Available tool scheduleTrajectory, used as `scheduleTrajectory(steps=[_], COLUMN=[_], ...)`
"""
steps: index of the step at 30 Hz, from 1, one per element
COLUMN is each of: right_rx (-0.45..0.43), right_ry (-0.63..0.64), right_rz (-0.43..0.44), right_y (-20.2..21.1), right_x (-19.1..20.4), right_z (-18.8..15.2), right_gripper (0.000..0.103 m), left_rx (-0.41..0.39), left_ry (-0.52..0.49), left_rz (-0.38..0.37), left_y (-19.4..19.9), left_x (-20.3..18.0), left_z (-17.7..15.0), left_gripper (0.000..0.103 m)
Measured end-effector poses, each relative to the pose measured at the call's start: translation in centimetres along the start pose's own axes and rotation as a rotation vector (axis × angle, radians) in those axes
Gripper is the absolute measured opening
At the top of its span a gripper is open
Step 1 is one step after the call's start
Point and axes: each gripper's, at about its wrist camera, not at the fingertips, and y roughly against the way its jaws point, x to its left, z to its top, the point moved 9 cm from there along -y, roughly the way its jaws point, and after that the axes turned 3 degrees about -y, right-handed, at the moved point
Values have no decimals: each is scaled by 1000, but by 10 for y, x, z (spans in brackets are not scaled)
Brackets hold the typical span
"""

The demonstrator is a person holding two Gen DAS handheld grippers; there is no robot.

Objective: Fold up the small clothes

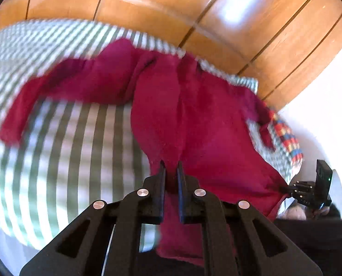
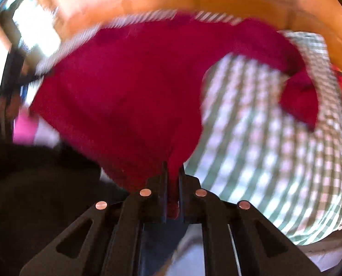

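Where blurred, seemingly checked cloth (image 1: 83, 133)

Beyond my fingers lies a green-and-white striped cover (image 1: 83, 138) — behind it glossy wooden panelling (image 1: 228, 23) catching bright glare — and a white wall (image 1: 327, 105) beside.

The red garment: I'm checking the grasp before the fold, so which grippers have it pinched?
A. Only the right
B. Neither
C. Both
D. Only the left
C: the red garment runs between the closed fingers of the left gripper, and in the right wrist view it is likewise bunched between the fingers of the right gripper, above the checked cloth.
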Motion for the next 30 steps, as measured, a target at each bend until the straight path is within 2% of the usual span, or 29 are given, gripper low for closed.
scheduleTrajectory(steps=[1, 2, 3, 4, 6, 7, 8, 11, 13, 15, 17, 20, 21, 22, 24, 25, 26, 27, 29, 30], right_rx=[32, 45, 42, 23, -24, -44, -74, -166, -207, -230, -233, -219, -217, -217, -212, -210, -208, -207, -203, -202], right_ry=[11, 6, -17, -35, -31, -28, -34, -81, -98, -105, -94, -102, -106, -109, -117, -118, -116, -116, -120, -122], right_rz=[-4, -8, -9, -9, -17, -29, -50, -79, -81, -58, -53, -28, -17, -7, 12, 11, 7, 2, -3, -5], right_y=[-8, -13, -13, -10, 1, 5, 9, 12, 7, -5, -21, -46, -55, -61, -73, -76, -81, -84, -90, -91], right_x=[1, 1, -2, -5, -6, -8, -11, -19, -20, -11, 0, 16, 22, 27, 34, 37, 39, 41, 44, 46], right_z=[-5, -6, -3, 3, 18, 25, 35, 76, 101, 123, 145, 167, 175, 179, 191, 195, 199, 199, 205, 205], right_gripper=[8, 27, 50, 57, 65, 69, 78, 80, 80, 80, 80, 80, 80, 80, 80, 80, 80, 80, 80, 79], left_rx=[26, 50, 62, 54, 2, -34, -87, -157, -178, -186, -213, -228, -221, -218, -198, -184, -174, -166, -118, -92], left_ry=[4, 19, 57, 81, 140, 164, 194, 275, 382, 453, 474, 407, 343, 289, 127, 77, 47, 24, 11, 49], left_rz=[18, 43, 62, 62, 71, 86, 133, 272, 436, 567, 620, 606, 617, 646, 772, 816, 843, 858, 849, 820], left_y=[-6, -15, -20, -21, -11, -2, 10, 31, 49, 65, 76, 78, 76, 72, 61, 54, 49, 41, 31, 27], left_x=[5, 9, 18, 22, 34, 42, 56, 94, 139, 175, 194, 189, 180, 174, 162, 166, 167, 171, 185, 195], left_z=[-10, -18, -24, -23, -17, -12, -4, 8, 8, 6, 7, 14, 18, 24, 37, 44, 48, 54, 57, 62], left_gripper=[8, 9, 9, 16, 32, 46, 55, 57, 57, 57, 73, 81, 81, 82, 82, 82, 81, 76, 6, 6])
